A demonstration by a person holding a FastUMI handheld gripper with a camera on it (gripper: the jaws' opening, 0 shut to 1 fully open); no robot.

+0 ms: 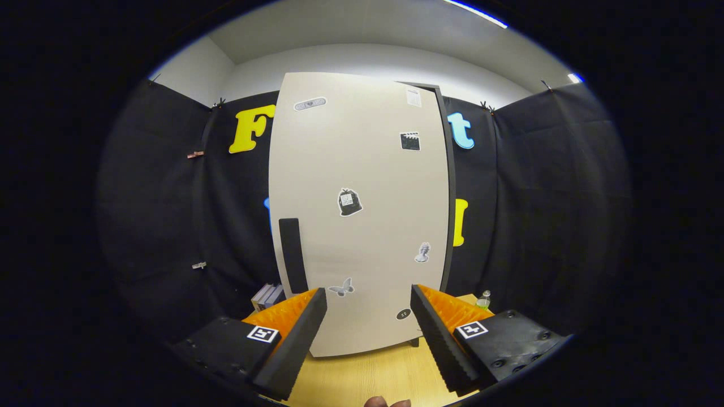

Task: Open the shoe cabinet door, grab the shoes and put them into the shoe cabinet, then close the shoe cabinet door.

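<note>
claw (367, 316) spread, gripping nothing. shoe cabinet door (362, 186) shut, just ahead on the counter (367, 379); black handle (293, 254) beyond left finger. cabinet interior hidden; bottle (483, 299) partly hidden behind right finger.

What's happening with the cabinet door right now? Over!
Gripper open, holding nothing. Shoe cabinet door shut, dark handle beyond left finger. Nothing in the way.
</note>
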